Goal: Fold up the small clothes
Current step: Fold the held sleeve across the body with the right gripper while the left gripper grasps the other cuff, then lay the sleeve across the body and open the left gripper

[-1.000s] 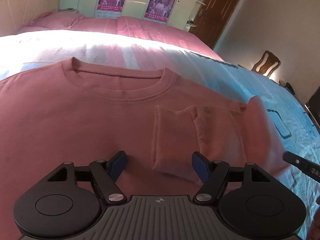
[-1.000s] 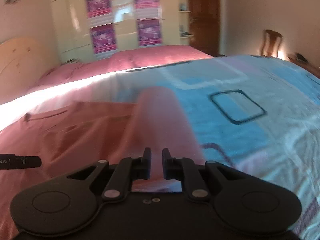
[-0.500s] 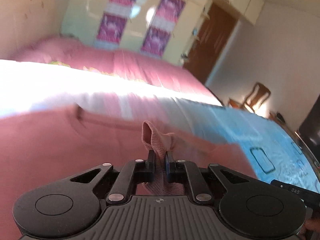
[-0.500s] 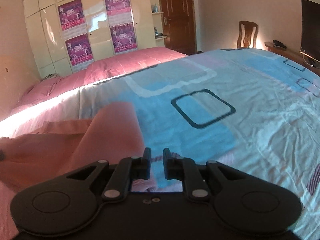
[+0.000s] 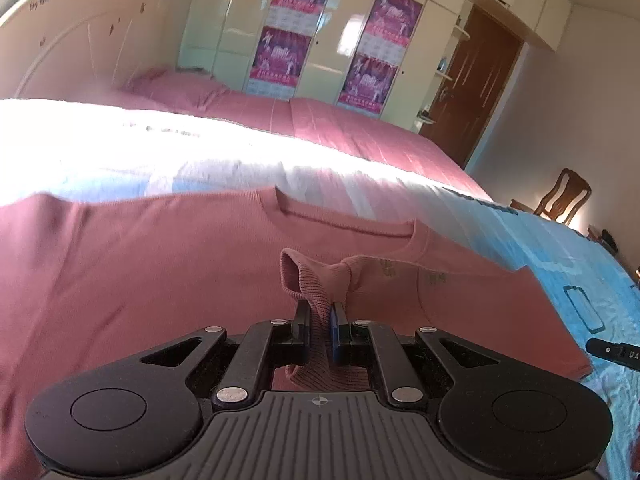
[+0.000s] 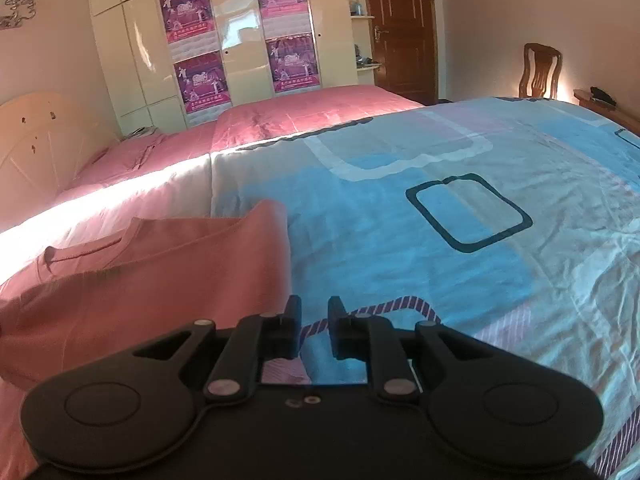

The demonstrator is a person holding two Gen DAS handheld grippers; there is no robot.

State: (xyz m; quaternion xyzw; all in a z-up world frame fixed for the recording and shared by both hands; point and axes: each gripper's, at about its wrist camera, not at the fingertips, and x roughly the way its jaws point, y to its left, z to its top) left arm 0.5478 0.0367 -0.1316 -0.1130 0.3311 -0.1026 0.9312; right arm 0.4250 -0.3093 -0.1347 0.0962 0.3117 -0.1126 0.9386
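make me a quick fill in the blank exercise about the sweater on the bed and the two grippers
1. The left gripper is shut on the ribbed ____ of the pink sweater.
2. The right gripper has ____ between its pads as they open.
3. The sweater lies on a bedspread that is mostly ____ with dark outlined rectangles.
4. The posters hang on the ____ doors behind the bed.

Missing words: cuff; nothing; blue; wardrobe

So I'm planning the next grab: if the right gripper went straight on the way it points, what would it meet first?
Probably the blue patterned bedspread; the pink sweatshirt lies just left of the right gripper, whose jaws are opening, empty.
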